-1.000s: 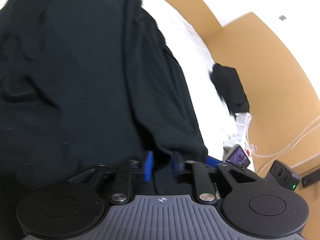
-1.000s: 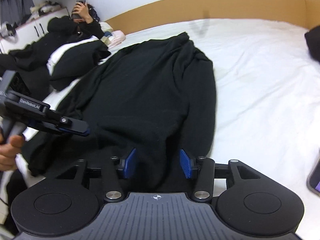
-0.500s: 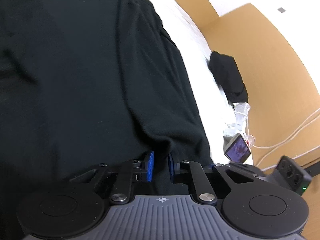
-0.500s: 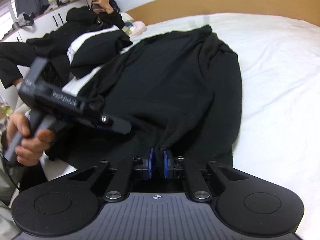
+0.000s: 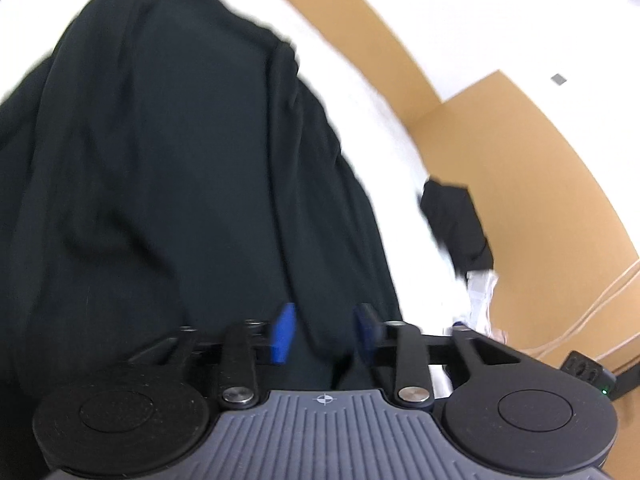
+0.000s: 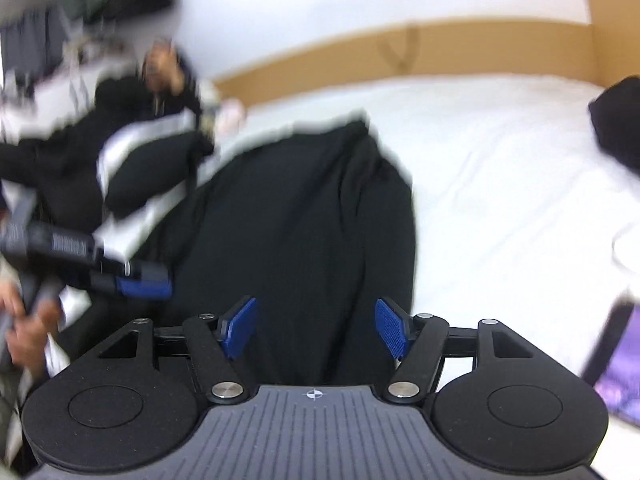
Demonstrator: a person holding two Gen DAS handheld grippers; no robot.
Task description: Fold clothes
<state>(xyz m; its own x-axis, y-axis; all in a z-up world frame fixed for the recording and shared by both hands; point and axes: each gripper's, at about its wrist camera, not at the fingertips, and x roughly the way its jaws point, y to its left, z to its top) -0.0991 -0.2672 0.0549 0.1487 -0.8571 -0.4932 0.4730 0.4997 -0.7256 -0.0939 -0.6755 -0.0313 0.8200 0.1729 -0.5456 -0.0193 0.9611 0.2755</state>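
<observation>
Both hand-held grippers (L (image 5: 323, 334), R (image 6: 316, 330)) released black garment (image 6: 304, 216), now wide; label blurred, unreadable.

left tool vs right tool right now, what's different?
The left tool has a narrower gap between its blue pads, with a fold of the black garment bunched between them; the right tool is spread wider, and cloth only lies flat beneath it. The left sits near the garment's edge by the white sheet; the right faces its middle. Both are open and grip nothing.
</observation>
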